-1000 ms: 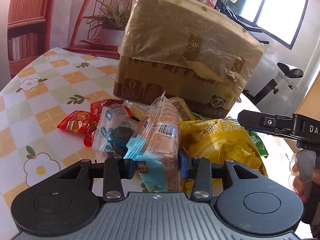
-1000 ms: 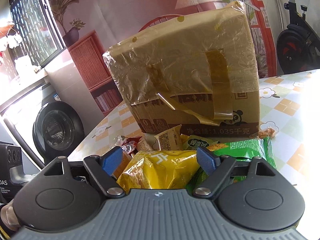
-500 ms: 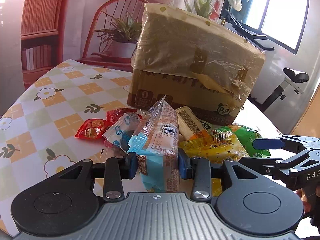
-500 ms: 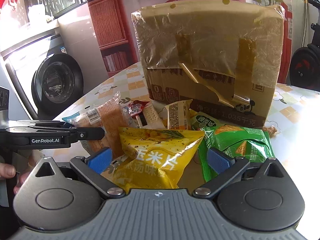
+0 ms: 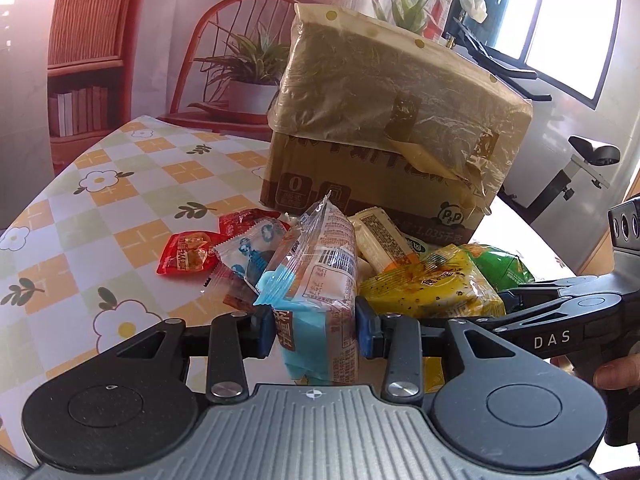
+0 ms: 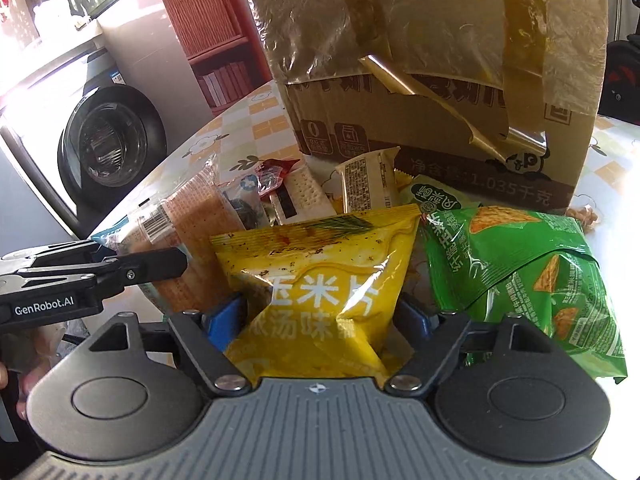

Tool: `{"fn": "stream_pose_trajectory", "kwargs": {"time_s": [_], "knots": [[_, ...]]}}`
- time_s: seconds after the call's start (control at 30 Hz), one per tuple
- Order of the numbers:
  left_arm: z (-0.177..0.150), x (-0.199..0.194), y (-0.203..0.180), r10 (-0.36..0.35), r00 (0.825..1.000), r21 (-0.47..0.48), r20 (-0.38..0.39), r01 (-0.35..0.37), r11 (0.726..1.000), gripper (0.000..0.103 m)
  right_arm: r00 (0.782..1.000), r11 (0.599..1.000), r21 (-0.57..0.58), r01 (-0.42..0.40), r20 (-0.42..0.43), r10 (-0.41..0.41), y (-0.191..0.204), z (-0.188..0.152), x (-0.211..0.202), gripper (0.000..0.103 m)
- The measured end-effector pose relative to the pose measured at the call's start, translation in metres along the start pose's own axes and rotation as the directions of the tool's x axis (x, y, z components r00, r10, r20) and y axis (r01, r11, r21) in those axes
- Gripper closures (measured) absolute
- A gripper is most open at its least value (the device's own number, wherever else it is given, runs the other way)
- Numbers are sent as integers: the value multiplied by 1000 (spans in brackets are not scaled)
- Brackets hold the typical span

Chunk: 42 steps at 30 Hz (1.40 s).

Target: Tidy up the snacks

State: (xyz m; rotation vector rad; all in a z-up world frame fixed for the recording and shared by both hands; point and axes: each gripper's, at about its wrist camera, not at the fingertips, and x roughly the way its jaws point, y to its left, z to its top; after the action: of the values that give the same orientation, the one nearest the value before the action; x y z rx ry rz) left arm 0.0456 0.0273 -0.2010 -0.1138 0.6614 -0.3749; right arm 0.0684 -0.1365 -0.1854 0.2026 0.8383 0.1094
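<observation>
My left gripper [image 5: 316, 328] is shut on a clear and blue cracker packet [image 5: 320, 272] and holds it upright above the flowered tablecloth [image 5: 100, 208]. In the right wrist view that packet [image 6: 188, 220] sits at the left, beside the left gripper's fingers [image 6: 120, 272]. My right gripper [image 6: 320, 316] straddles a yellow corn-chip bag [image 6: 320, 264]. Its jaws are closing, and the blue pads pinch the bag's lower part, which creases between them. A green chip bag [image 6: 520, 264] lies against the yellow one on the right.
A tall cardboard box [image 5: 392, 128] wrapped in film stands behind the snack pile. Red sachets [image 5: 184, 256], a blue-and-white packet [image 5: 244, 248] and a beige bar [image 6: 368, 180] lie loose in front of it. A hand [image 5: 612, 372] holds the right gripper.
My right gripper has dropped lower and closer over the yellow bag, and its jaws have narrowed onto it. The left gripper keeps its grip on the cracker packet, barely moving.
</observation>
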Motion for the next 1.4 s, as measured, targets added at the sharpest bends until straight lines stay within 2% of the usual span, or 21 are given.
{"fn": "stream_pose_trajectory", "kwargs": {"time_s": [0.07, 0.13, 0.27, 0.47, 0.63, 0.8, 0.93, 1.0, 1.07, 1.23, 1.4], "knots": [[0, -2, 0, 2, 1000, 0, 8, -2, 1000, 62, 1000, 1000, -7, -12, 14, 12, 1, -2, -3, 34], [3, -5, -1, 2, 1000, 0, 26, -2, 1000, 63, 999, 1000, -15, -4, 45, 4, 2, -2, -10, 38], [10, -17, -1, -2, 997, 5, 79, 2, 1000, 63, 990, 998, -56, 13, 144, -5, 7, 1, -30, 40], [27, -36, -3, -11, 989, 5, 150, 10, 1000, 63, 962, 994, -95, 46, 274, -18, 10, 12, -60, 40], [58, -50, -11, -25, 974, 23, 225, 21, 1000, 63, 920, 990, -115, 77, 392, -26, 11, 33, -87, 40], [104, -56, -27, -61, 947, 70, 315, 40, 997, 63, 854, 985, -120, 126, 518, -46, 4, 69, -118, 40], [137, -51, -41, -74, 931, 94, 357, 43, 995, 63, 814, 976, -119, 180, 576, -80, -2, 99, -128, 40], [150, -47, -48, -79, 926, 102, 368, 44, 994, 63, 791, 970, -117, 214, 603, -102, -8, 113, -131, 40], [165, -40, -54, -82, 925, 109, 371, 45, 993, 63, 778, 966, -110, 234, 617, -118, -15, 125, -131, 40], [203, -15, -67, -93, 926, 119, 366, 52, 992, 63, 765, 958, -106, 268, 628, -144, -32, 156, -121, 40], [245, 16, -77, -90, 934, 122, 347, 50, 991, 63, 779, 950, -116, 291, 605, -164, -45, 185, -103, 40]]}}
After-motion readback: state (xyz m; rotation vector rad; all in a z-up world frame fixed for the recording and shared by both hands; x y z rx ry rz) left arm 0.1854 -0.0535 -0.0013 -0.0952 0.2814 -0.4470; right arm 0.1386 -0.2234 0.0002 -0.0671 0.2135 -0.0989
